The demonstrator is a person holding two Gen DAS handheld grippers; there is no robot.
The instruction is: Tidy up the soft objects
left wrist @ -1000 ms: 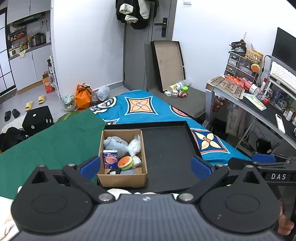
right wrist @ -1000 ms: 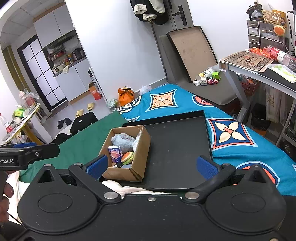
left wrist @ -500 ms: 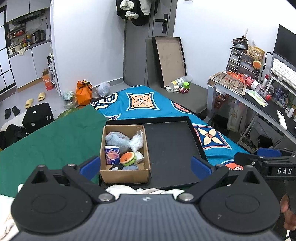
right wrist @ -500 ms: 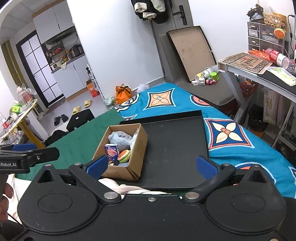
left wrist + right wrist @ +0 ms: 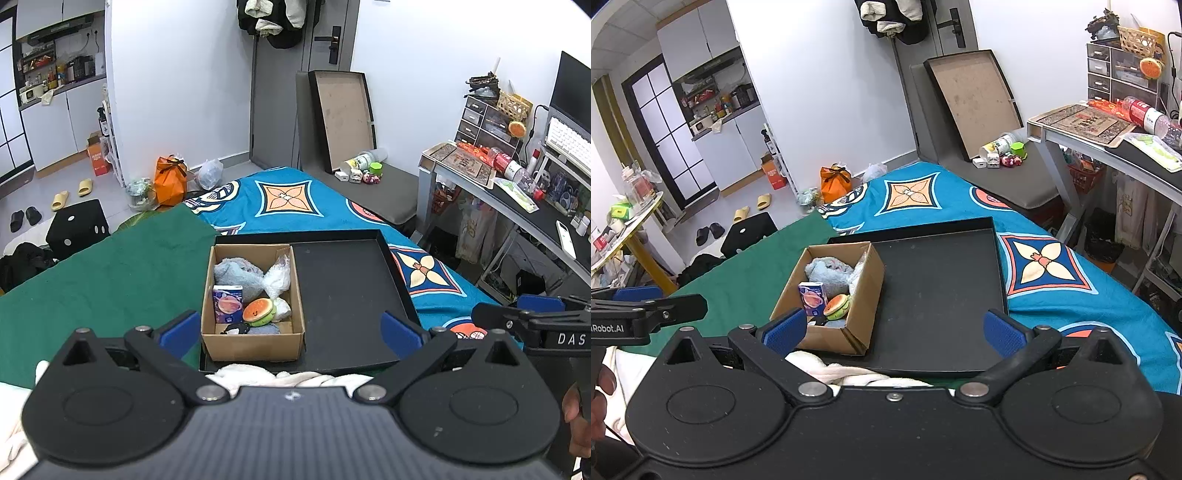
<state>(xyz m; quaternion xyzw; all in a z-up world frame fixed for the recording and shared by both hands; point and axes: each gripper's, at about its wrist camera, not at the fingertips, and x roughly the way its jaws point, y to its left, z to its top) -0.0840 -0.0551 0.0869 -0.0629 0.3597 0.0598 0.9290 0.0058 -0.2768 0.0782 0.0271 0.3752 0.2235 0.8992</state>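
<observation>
The soft toys, like the round orange burger plushie [image 5: 259, 311], sit in the brown cardboard box [image 5: 252, 345] at 9 o'clock on the flat black tray [image 5: 347, 291]. Left gripper [image 5: 291, 334] and right gripper [image 5: 892, 332] hang spread wide, holding nothing. Sorting could be starting or finished.

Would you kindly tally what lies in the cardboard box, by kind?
Blue plush: 1
Burger plush: 1
Tissue pack: 1
Clear plastic bag: 1
Small black item: 1
Total: 5 visible; others may be hidden beneath.
</observation>
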